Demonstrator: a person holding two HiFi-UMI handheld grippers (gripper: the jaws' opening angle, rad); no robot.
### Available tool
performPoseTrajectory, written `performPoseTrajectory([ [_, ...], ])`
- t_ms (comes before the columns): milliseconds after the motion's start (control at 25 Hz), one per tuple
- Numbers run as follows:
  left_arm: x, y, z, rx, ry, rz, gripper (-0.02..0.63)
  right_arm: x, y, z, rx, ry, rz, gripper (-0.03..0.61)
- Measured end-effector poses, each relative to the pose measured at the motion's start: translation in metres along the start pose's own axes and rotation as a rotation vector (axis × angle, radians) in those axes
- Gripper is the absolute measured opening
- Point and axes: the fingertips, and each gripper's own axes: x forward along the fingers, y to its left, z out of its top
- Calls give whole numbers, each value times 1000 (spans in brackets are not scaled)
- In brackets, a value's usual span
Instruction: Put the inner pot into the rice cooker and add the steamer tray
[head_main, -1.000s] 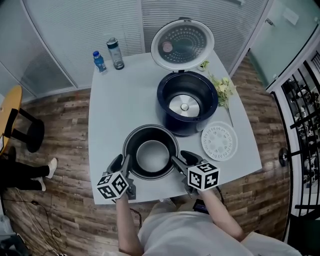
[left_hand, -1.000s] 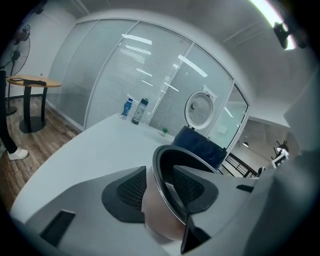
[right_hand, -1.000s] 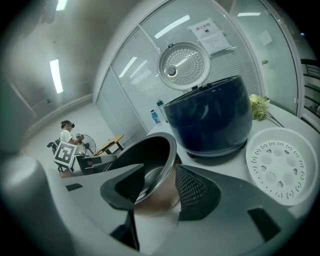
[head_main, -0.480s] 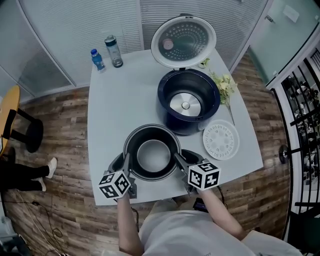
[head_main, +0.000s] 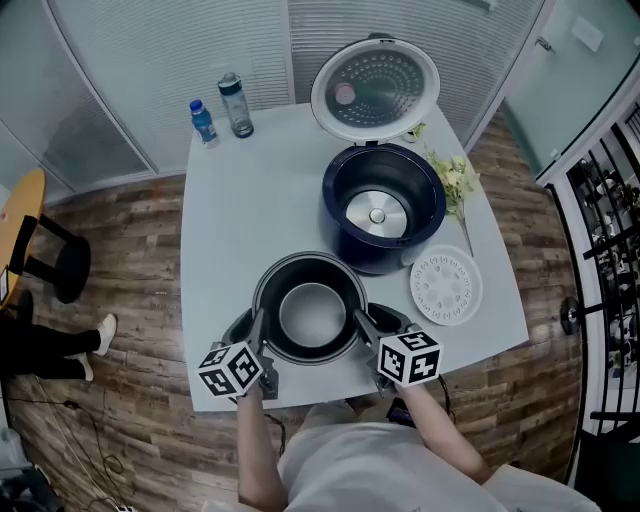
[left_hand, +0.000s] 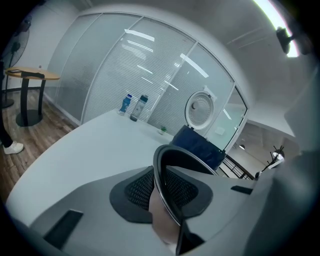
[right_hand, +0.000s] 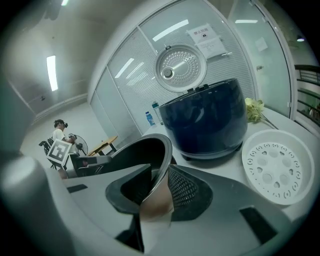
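Note:
The dark inner pot (head_main: 310, 310) stands on the white table (head_main: 230, 220) near its front edge. My left gripper (head_main: 256, 332) grips the pot's left rim and my right gripper (head_main: 364, 326) its right rim. Both sets of jaws have just been closing, with the rim between them. In the left gripper view the pads pinch the thin rim (left_hand: 166, 192); the right gripper view shows the same pinch on the rim (right_hand: 159, 192). The navy rice cooker (head_main: 382, 208) stands behind the pot with its lid (head_main: 375, 88) raised. The white perforated steamer tray (head_main: 446, 286) lies flat to the cooker's right.
Two bottles (head_main: 236, 105) stand at the table's far left corner. A bunch of pale flowers (head_main: 455, 180) lies beside the cooker on the right. A chair (head_main: 30, 240) and a person's legs (head_main: 50, 350) are on the wood floor to the left.
Both grippers' jaws have drawn in onto the pot's rim. The pot, cooker and tray have not moved on the table.

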Motion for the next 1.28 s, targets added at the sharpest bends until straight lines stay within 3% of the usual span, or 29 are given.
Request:
performPoseTrajectory([
  [720, -35, -10, 17, -39, -101, 9, 66, -19, 23, 21, -9, -65, 57, 95],
  [840, -41, -15, 26, -69, -135, -16, 63, -26, 29, 30, -12, -81, 73, 97],
  [1280, -65, -31, 68, -63, -250, -51, 63, -41, 53, 77, -60, -172, 131, 91],
])
